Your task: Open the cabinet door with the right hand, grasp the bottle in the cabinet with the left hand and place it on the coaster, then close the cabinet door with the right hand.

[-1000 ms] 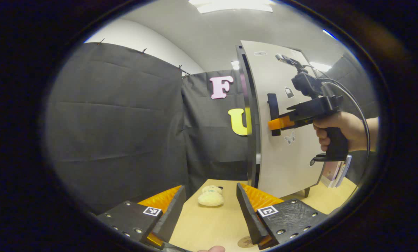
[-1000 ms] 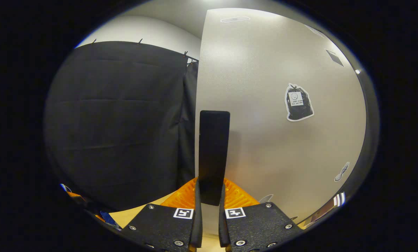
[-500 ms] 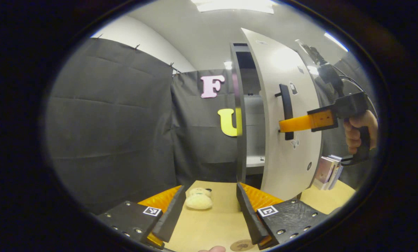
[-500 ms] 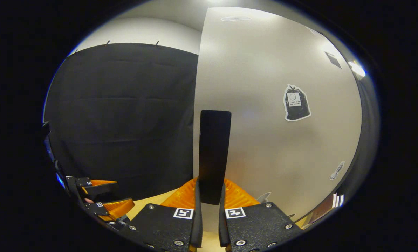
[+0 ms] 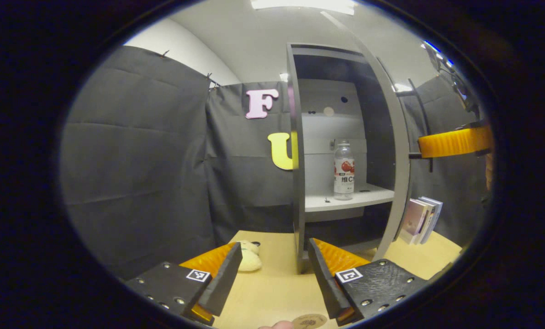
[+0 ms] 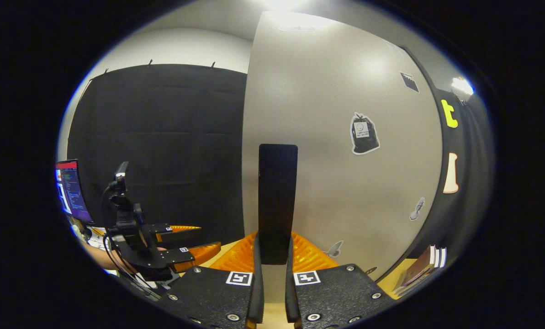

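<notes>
Right gripper (image 6: 274, 292) is clamped on the door handle (image 6: 277, 201), holding the cabinet door (image 6: 336, 160) open so the parted, empty left gripper (image 5: 274, 274) can reach the shelved bottle (image 5: 344, 170).

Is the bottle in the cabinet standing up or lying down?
Standing up. The bottle sits upright on the cabinet's shelf, cap on top, seen past the open door.

No wording can be read anywhere: the print on the bottle's label (image 5: 344, 176) is too small.
</notes>
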`<state>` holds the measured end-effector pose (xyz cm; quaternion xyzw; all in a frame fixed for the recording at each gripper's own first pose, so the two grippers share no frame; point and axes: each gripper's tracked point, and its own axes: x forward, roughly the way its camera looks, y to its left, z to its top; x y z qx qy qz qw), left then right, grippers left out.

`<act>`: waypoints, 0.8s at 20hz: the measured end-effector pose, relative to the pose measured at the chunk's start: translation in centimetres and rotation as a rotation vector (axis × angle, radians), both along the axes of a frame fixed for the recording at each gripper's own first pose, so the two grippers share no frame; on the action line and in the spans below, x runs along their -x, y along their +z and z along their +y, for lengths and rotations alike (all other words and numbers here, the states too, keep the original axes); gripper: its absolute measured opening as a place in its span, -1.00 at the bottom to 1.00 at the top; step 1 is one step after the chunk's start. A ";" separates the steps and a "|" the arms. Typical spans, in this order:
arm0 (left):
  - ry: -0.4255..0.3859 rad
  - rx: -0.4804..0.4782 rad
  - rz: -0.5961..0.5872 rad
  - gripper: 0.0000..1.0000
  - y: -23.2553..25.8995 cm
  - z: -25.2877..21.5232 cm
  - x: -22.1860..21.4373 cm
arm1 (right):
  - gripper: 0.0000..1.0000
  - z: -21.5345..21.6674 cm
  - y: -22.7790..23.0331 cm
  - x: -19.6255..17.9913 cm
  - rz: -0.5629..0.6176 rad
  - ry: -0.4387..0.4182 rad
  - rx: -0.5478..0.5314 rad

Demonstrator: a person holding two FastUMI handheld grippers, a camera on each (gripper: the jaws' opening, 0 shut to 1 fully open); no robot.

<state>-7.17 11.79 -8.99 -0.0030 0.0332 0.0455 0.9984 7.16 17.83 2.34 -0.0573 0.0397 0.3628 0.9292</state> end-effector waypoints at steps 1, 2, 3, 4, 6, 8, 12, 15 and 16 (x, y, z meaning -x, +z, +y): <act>0.000 -0.002 -0.012 0.67 0.7 -0.6 0.0 | -0.63 -0.3 0.0 0.1 -0.002 0.002 -0.008; 0.000 -0.005 -0.022 0.67 1.2 -1.2 0.1 | -0.63 -0.6 0.0 0.1 0.001 0.005 -0.016; -0.001 -0.010 -0.027 0.70 1.6 -1.9 0.2 | -0.63 -0.9 -0.1 0.2 0.003 0.008 -0.022; -0.006 -0.016 -0.026 0.67 1.8 -2.6 0.3 | -0.63 -1.3 0.0 0.2 0.004 0.009 -0.023; -0.007 -0.030 -0.014 0.67 2.0 -4.1 0.4 | -0.63 -1.9 -0.1 0.2 0.006 0.000 -0.023; -0.022 -0.023 -0.007 0.67 2.5 -6.0 0.5 | -0.63 -2.8 0.0 0.9 0.003 -0.023 -0.022; -0.017 -0.035 -0.004 0.70 4.2 -9.1 0.7 | -0.56 -5.5 0.4 3.1 0.000 -0.107 -0.036; -0.015 -0.042 -0.001 0.70 5.4 -11.4 0.4 | -0.57 -7.3 0.1 4.5 -0.018 -0.183 -0.030; -0.016 -0.045 0.001 0.70 5.7 -12.1 0.4 | -0.57 -8.0 -0.1 4.7 -0.034 -0.220 -0.010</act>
